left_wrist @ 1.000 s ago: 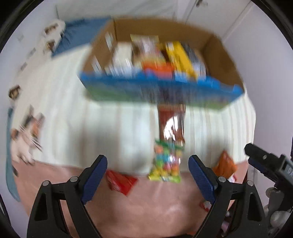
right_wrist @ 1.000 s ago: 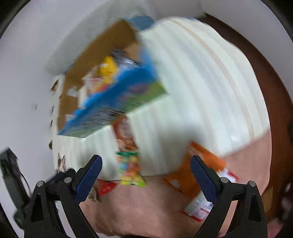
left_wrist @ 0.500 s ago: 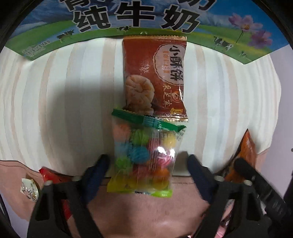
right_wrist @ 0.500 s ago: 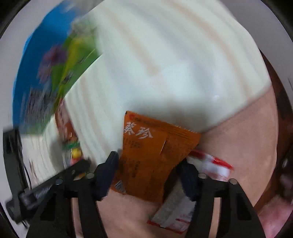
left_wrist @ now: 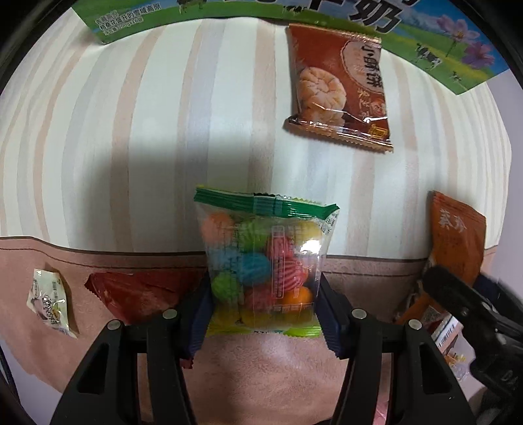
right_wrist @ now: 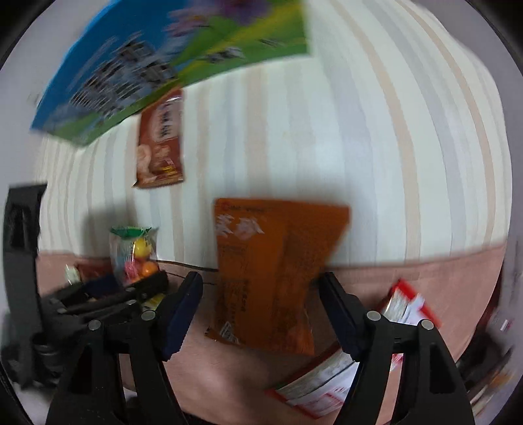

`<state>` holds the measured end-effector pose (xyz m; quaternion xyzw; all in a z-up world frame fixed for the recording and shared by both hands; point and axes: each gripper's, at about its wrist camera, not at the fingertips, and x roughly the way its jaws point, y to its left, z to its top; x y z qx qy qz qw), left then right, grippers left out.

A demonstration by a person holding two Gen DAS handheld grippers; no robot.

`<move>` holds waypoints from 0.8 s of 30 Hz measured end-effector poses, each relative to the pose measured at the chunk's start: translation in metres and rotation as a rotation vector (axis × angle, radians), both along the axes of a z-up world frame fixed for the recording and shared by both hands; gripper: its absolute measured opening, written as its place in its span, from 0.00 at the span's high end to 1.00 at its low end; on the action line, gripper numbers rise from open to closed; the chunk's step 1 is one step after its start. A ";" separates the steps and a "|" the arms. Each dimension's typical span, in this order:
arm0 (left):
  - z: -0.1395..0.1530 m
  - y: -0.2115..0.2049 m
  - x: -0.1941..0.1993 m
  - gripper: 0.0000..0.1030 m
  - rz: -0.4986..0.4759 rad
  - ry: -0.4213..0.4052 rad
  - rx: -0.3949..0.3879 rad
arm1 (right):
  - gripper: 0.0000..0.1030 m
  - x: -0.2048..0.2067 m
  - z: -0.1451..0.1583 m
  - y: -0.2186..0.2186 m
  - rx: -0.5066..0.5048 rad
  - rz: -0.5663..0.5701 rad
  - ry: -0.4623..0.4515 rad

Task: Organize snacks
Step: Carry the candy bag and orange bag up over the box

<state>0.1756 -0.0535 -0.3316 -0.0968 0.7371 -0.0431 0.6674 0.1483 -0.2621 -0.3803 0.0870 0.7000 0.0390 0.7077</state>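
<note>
A clear bag of coloured candies with a green top seal lies across the edge between the striped cloth and the pink surface. My left gripper points down over it. Its jaws are closing, and both blue pads touch the sides of the bag's lower half. An orange snack packet lies between the fingers of my right gripper. Those jaws are opening, with a gap at the left pad. The right wrist view is blurred.
A red-brown pastry pack lies on the striped cloth just below the blue-green printed box. On the pink surface lie a red packet, a small pale packet and a red-white packet.
Both grippers have come down close over the snacks. The left jaws narrowed onto the candy bag, which now lies apart from the pastry pack. The right jaws narrowed around the orange packet, then widened.
</note>
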 end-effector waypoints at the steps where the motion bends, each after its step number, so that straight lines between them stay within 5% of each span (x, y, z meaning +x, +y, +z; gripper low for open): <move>1: -0.003 0.002 0.000 0.47 0.005 0.000 0.001 | 0.26 -0.002 -0.003 -0.005 0.023 -0.040 0.011; 6: -0.006 0.007 -0.007 0.47 0.012 -0.019 0.003 | 0.26 -0.009 -0.010 -0.010 0.016 -0.076 -0.012; 9: 0.000 0.008 -0.017 0.50 0.014 -0.044 0.022 | 0.40 -0.012 -0.014 0.000 -0.071 -0.033 -0.052; 13: 0.010 -0.002 -0.026 0.52 -0.014 -0.066 0.048 | 0.45 -0.024 -0.008 0.009 -0.125 0.011 -0.116; 24: 0.065 -0.016 -0.040 0.52 -0.054 -0.140 0.062 | 0.49 -0.047 0.025 0.010 -0.033 -0.010 -0.172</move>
